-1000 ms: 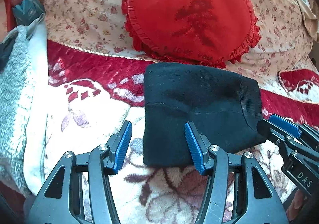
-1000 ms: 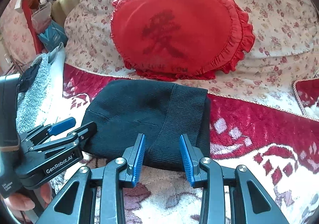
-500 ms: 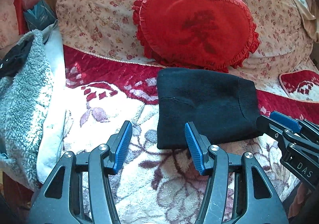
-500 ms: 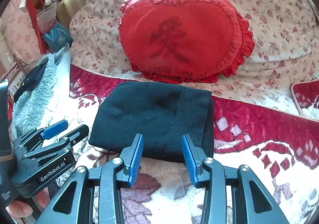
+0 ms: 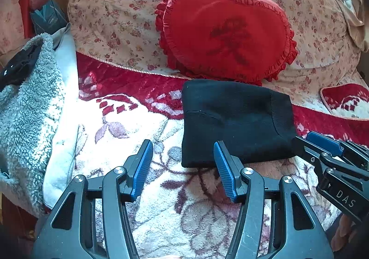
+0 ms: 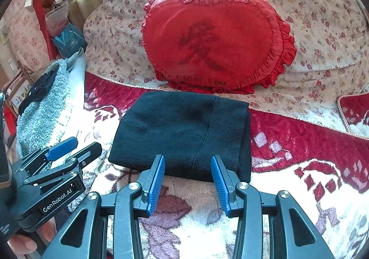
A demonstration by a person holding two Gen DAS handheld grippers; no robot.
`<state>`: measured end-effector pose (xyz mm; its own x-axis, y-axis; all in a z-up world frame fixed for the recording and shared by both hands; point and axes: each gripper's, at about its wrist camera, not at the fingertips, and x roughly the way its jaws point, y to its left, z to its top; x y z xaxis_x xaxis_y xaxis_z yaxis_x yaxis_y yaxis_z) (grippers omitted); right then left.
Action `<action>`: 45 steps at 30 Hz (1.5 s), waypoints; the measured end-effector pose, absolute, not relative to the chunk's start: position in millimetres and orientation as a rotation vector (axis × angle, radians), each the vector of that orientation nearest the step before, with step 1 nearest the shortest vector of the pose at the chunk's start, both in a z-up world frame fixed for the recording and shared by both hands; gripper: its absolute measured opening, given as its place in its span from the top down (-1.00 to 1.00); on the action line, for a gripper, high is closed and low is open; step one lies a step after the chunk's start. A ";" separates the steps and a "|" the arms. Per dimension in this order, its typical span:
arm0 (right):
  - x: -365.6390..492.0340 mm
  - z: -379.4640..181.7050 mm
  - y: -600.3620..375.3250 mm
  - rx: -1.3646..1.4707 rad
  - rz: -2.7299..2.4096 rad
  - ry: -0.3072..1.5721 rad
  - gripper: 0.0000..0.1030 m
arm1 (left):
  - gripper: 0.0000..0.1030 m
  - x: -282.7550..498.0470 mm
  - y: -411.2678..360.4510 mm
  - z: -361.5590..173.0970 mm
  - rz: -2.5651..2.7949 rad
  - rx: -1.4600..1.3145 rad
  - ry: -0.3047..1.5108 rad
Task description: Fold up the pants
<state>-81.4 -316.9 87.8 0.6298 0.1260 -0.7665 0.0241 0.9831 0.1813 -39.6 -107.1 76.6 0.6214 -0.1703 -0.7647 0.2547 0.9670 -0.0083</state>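
We count two hand-held grippers: the left hand-held gripper [image 5: 183, 162] and the right hand-held gripper [image 6: 188, 176]. Each one has two blue pads [image 5: 143, 166], so we count four blue pads. We see one pair of black pants [image 6: 182, 132], folded into one small bundle. We count one red heart pillow [image 6: 214, 42]. We see one big flowered cushion [image 6: 322, 28] behind it. There is one red and white blanket [image 6: 299, 166] and one fluffy grey blanket [image 5: 25, 120]. We also count one blue bag [image 6: 69, 42].
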 end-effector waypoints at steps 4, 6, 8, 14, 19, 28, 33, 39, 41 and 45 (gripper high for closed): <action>-83.0 87.7 -316.0 0.183 0.061 0.890 0.21 | -0.06 -40.8 -108.5 74.7 -0.245 0.106 0.872; -83.3 87.4 -316.4 0.186 0.063 0.889 0.21 | -0.06 -40.8 -109.5 74.0 -0.245 0.108 0.874; -83.2 87.2 -316.6 0.186 0.063 0.890 0.20 | -0.06 -41.3 -110.8 72.9 -0.247 0.110 0.877; -83.2 83.1 -316.9 0.192 0.062 0.900 0.20 | -0.06 -41.6 -111.6 71.7 -0.247 0.113 0.879; -82.6 80.5 -318.3 0.199 0.059 0.906 0.19 | -0.06 -41.6 -112.1 70.8 -0.246 0.114 0.883; -79.6 78.7 -317.4 0.192 0.067 0.914 0.19 | -0.06 -39.8 -112.8 67.2 -0.251 0.120 0.895; -78.7 78.1 -316.2 0.188 0.068 0.919 0.18 | -0.06 -38.7 -112.1 65.8 -0.249 0.120 0.902; -78.3 75.7 -313.6 0.183 0.071 0.926 0.18 | -0.06 -38.1 -112.1 64.5 -0.244 0.124 0.905; -78.6 73.5 -313.3 0.183 0.071 0.931 0.18 | -0.06 -37.8 -111.9 63.2 -0.244 0.125 0.909; -77.3 71.4 -317.2 0.179 0.067 0.937 0.18 | -0.06 -37.4 -110.7 61.3 -0.239 0.124 0.903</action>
<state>-77.3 -317.2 71.4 0.5914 0.1351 -0.7950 0.0201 0.9831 0.1821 -37.4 -110.7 61.3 0.5948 -0.1533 -0.7891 0.2575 0.9663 0.0064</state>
